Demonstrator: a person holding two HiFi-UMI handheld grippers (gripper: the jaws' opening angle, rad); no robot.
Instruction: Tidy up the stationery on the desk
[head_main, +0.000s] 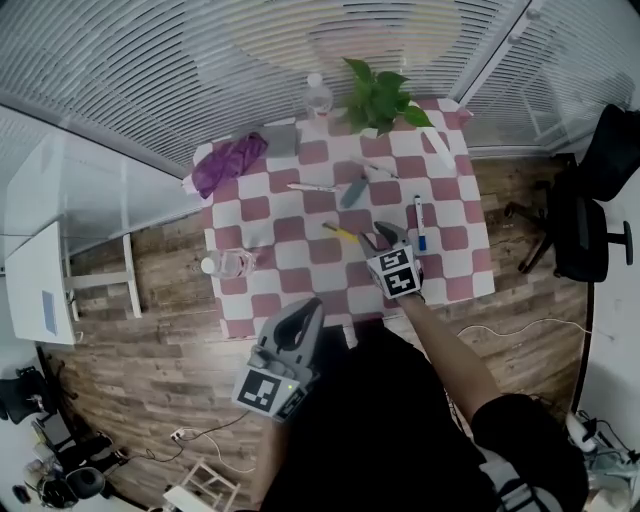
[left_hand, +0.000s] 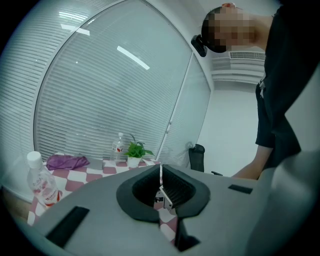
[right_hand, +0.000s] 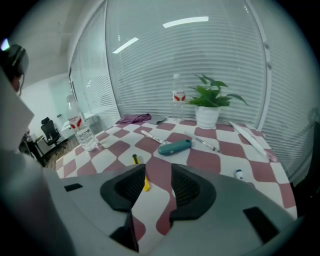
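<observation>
Picking up the yellow pen (head_main: 340, 232) is judged to be the step in hand. The pen lies flat on the desk (head_main: 290, 232), near the middle of the checked cloth. In the head view it is at about ten o'clock from the tips of the right gripper (head_main: 382, 238), close by. That gripper's jaws are spread wide, with only bare cloth between them.

In the right gripper view the pen shows just past the left-hand jaw and is partly hidden by it, not centred in the gap. A small shift toward nine o'clock is therefore called for, and the wrist should be turned until the jaws straddle the barrel crosswise. The pads should be lowered almost onto the cloth and closed at mid-barrel. A thin, smooth barrel can be expected to roll or skid if it is nudged by one pad first.

The teal case (head_main: 353, 192), at about eleven o'clock, and the blue marker (head_main: 420, 222), at two o'clock, are best left untouched. The left gripper (head_main: 306, 310) is held off the desk's near edge, at seven o'clock, with its jaws closed together and nothing seen in them.
</observation>
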